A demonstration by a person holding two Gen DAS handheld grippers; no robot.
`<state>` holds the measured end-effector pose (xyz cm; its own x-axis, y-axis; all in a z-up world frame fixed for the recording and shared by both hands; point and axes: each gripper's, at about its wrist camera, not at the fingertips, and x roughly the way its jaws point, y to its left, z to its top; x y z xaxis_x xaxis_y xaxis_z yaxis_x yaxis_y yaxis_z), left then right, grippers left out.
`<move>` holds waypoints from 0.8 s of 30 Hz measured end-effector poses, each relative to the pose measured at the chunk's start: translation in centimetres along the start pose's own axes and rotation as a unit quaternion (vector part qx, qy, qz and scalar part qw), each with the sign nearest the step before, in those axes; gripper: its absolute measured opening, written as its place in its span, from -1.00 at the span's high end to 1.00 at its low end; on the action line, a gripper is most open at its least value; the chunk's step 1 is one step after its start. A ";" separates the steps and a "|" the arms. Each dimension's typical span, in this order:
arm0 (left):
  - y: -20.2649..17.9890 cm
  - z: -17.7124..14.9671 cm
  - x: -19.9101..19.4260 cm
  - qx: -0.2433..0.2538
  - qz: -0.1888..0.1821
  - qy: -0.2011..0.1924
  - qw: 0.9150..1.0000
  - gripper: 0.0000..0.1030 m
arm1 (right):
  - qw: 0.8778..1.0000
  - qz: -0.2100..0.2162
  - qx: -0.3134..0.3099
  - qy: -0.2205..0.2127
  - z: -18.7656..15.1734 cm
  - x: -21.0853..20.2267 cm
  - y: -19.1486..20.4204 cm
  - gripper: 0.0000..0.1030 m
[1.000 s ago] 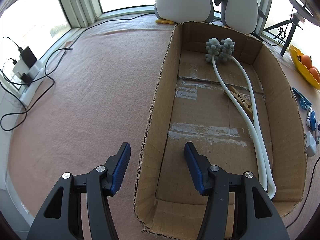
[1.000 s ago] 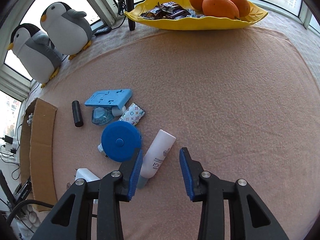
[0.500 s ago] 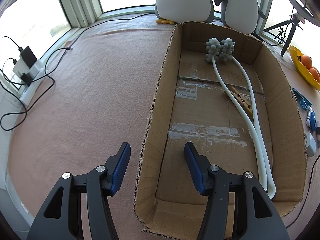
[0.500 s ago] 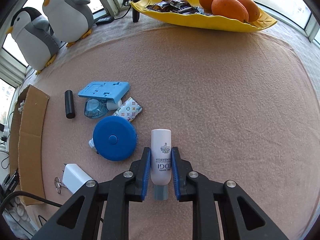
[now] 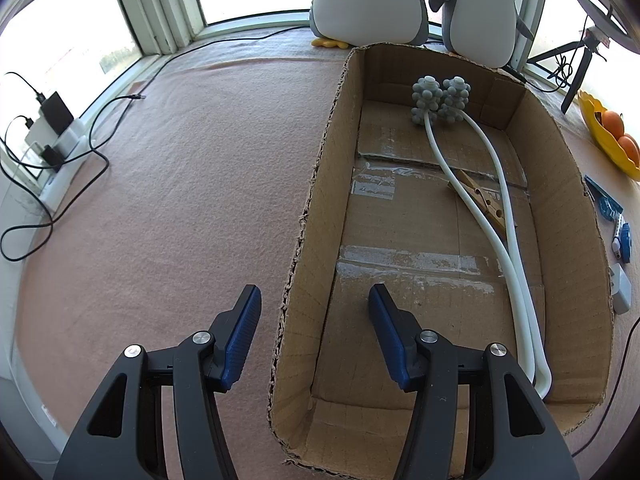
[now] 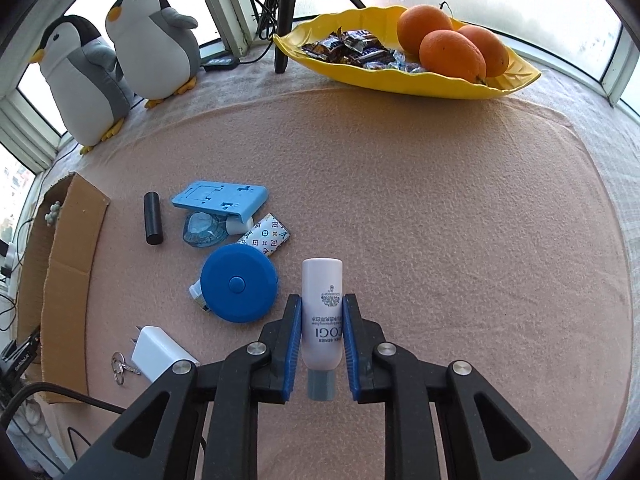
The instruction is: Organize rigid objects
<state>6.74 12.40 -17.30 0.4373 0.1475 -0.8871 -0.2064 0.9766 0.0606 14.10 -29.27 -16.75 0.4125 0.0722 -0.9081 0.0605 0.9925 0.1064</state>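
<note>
- The right gripper pinches a white tube w/ both blue pads tight on its sides. The tube's gray cap points back at the camera.
- It grips the middle of the tube, prob. so the tube won't tip when it goes up.
- The tube looks a bit off the pink cloth, but I can't tell for sure.
- The left gripper is spread wide & holds nothing. One finger hangs outside the cardboard box, the other over the inside. It prob. waits there to steady the box.
- In the box lie a white massager w/ gray knobby balls & a wooden clothespin.
- Not put away yet, near the tube: a round blue tape measure, a blue phone stand, a black stick, a white charger & keys.
- The box sits far to the left of the tube, so the tube prob. goes there next.
</note>
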 end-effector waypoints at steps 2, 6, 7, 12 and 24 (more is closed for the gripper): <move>0.0 0.0 0.0 0.000 0.000 0.000 1.000 -0.08 | 1.000 0.001 -0.007 -0.012 0.3 -0.8 0.5 0.66; 0.0 0.0 0.0 0.000 -0.001 0.000 1.000 -0.08 | 0.999 -0.002 -0.034 -0.037 0.6 -2.6 2.4 0.66; -0.1 0.0 0.0 0.000 -0.001 0.000 1.000 -0.08 | 0.998 0.001 -0.044 -0.042 0.6 -3.1 3.1 0.66; -0.1 0.1 0.0 0.001 0.000 0.000 1.000 -0.08 | 0.993 0.029 -0.092 -0.063 0.7 -4.9 7.5 0.66; -0.2 0.2 0.0 0.000 0.000 -0.001 1.000 -0.08 | 0.976 0.096 -0.182 -0.071 -0.4 -6.8 16.4 0.65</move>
<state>6.93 12.24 -17.22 0.4393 0.1479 -0.8861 -0.2057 0.9767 0.0610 11.92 -13.39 -9.01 0.5077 0.2718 -0.8175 -0.3462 0.9333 0.0953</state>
